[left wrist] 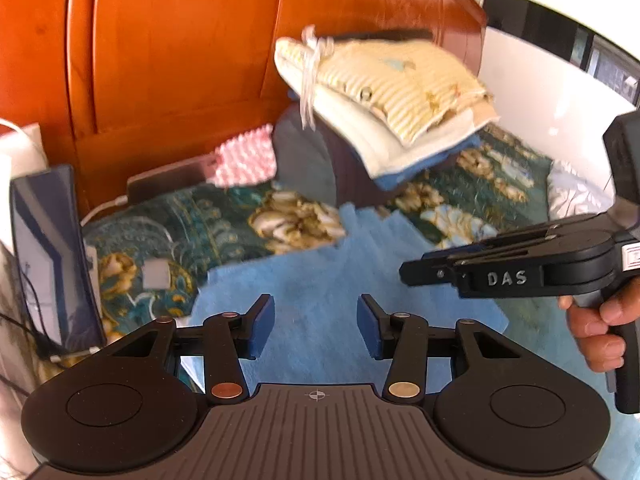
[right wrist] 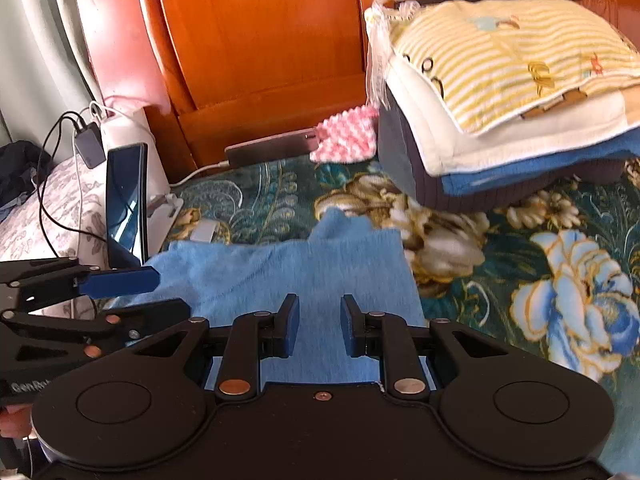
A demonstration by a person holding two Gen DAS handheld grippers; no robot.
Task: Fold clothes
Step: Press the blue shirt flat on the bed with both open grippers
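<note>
A light blue garment (left wrist: 320, 272) lies flat on the floral bedspread; it also shows in the right wrist view (right wrist: 288, 264). My left gripper (left wrist: 316, 326) is open and empty, hovering over the garment's near part. My right gripper (right wrist: 320, 326) is open and empty above the garment's right half. The right gripper shows from the side in the left wrist view (left wrist: 412, 270), over the garment's right edge. The left gripper shows in the right wrist view (right wrist: 160, 292), at the garment's left edge. A stack of folded clothes (right wrist: 508, 92) sits behind, also in the left wrist view (left wrist: 392, 100).
A wooden headboard (right wrist: 260, 40) stands behind the bed. A dark phone (right wrist: 126, 200) stands propped at the left beside a white charger with cables (right wrist: 92, 128). A second phone (right wrist: 268, 146) and a pink-and-white cloth (right wrist: 348, 136) lie by the headboard. The floral bedspread (right wrist: 540, 280) extends to the right.
</note>
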